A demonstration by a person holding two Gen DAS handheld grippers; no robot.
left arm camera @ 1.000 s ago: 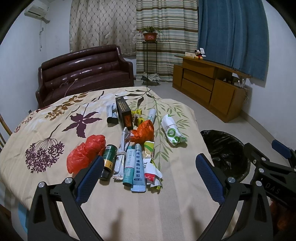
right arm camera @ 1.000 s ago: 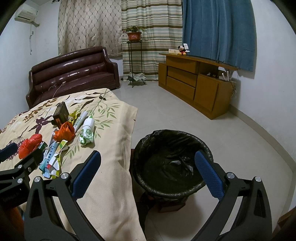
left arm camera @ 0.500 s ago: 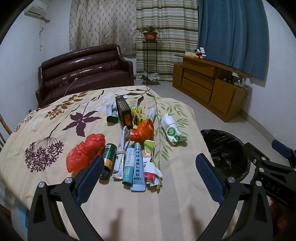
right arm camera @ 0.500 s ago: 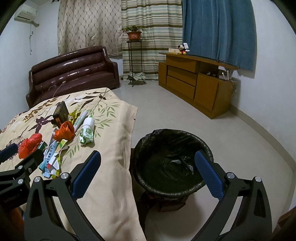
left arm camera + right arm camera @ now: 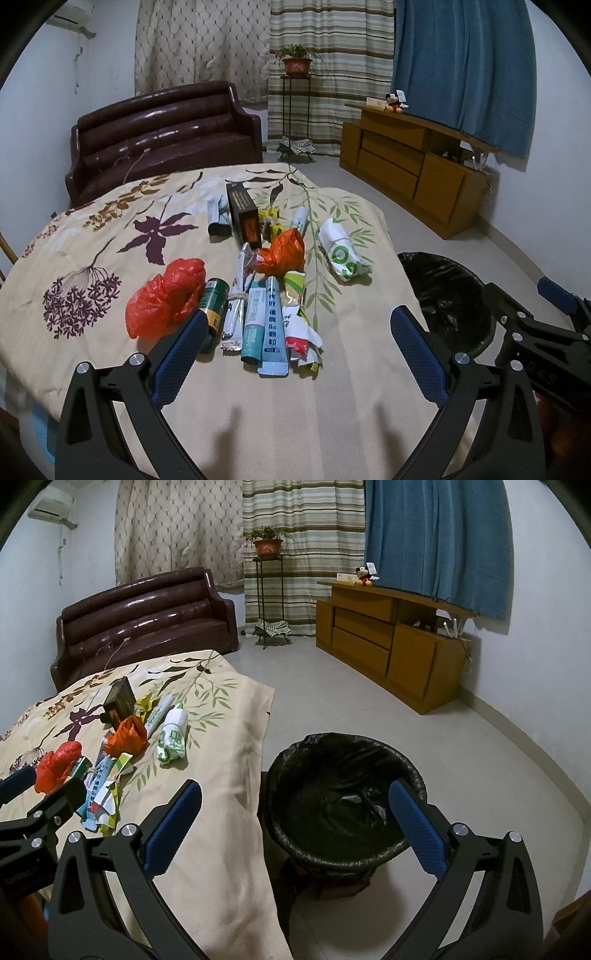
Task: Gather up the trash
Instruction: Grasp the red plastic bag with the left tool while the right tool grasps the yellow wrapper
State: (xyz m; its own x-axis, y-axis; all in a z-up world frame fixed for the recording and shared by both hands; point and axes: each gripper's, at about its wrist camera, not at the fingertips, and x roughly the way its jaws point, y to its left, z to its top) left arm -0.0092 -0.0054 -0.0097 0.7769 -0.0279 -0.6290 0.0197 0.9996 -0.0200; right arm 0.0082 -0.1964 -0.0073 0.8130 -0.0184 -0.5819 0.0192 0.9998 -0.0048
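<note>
Landmark: floral-cloth table (image 5: pixel 110 258).

- Brown leather sofa (image 5: pixel 166 136) behind the table; wooden cabinet (image 5: pixel 413 162) to its right across the tiled floor.
- Black-lined trash bin (image 5: pixel 343 797) on the floor just beside the table's right edge, mouth open, a crumpled scrap inside.
- Trash pile mid-table: red plastic bag (image 5: pixel 166 295) at left, touching a green can (image 5: pixel 214 302); orange bag (image 5: pixel 284 251) at centre; dark carton (image 5: pixel 243 214) behind it; white-green wrapped bundle (image 5: pixel 343 251) at right; blue-white tube (image 5: pixel 273 325) nearest, among flat sachets.
- Left gripper (image 5: pixel 295 332): jaws spread wide, empty, above the table's near edge, the pile just ahead.
- Right gripper (image 5: pixel 295 812): jaws wide, empty, over the bin.
</note>
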